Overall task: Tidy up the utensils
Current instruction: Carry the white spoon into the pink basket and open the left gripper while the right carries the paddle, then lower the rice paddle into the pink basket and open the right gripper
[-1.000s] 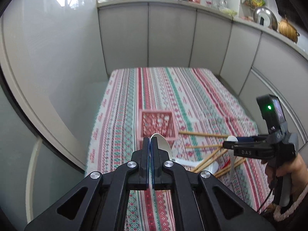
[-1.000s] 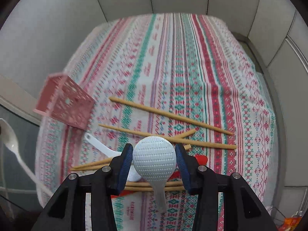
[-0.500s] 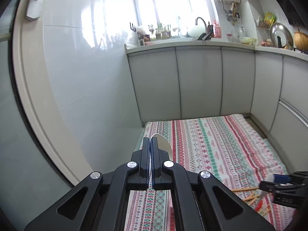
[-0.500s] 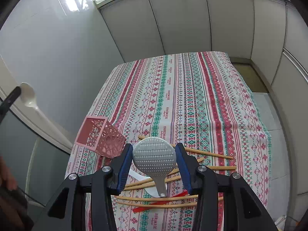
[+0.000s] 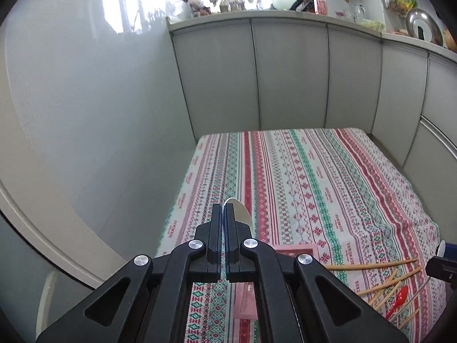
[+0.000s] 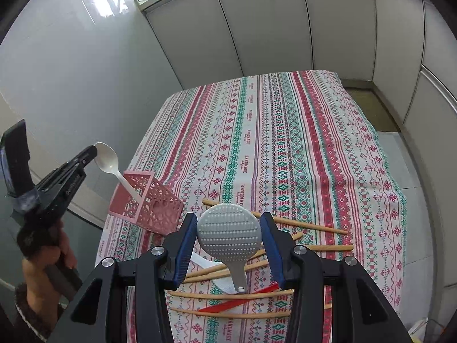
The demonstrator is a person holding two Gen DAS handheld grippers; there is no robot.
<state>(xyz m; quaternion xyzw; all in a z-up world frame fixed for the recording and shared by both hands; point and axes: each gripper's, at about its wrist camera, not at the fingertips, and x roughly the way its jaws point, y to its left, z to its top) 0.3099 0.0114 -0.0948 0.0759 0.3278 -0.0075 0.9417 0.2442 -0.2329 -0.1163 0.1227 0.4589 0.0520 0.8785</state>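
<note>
The left gripper (image 5: 222,210) has its two black fingers pressed nearly together on the bowl of a white plastic spoon (image 6: 107,158). From the right wrist view that spoon slants down from the fingertips with its handle reaching into the open top of a pink plastic lattice basket (image 6: 148,203), which stands tilted near the left edge of the striped red, green and white patterned tablecloth (image 6: 285,143). In the left wrist view the basket's rim shows just below and behind the fingers.

The right gripper (image 6: 228,235) grips a grey round dimpled rice paddle (image 6: 228,233) by the sides of its head, blue pads against both edges, handle pointing back toward the camera. It hangs above the clutter on the cloth: several light wooden chopsticks (image 6: 308,248) lying crossed and scattered, a red plastic spoon (image 5: 398,304) among them, and a white flat spoon (image 6: 208,265) partly under the paddle.
</note>
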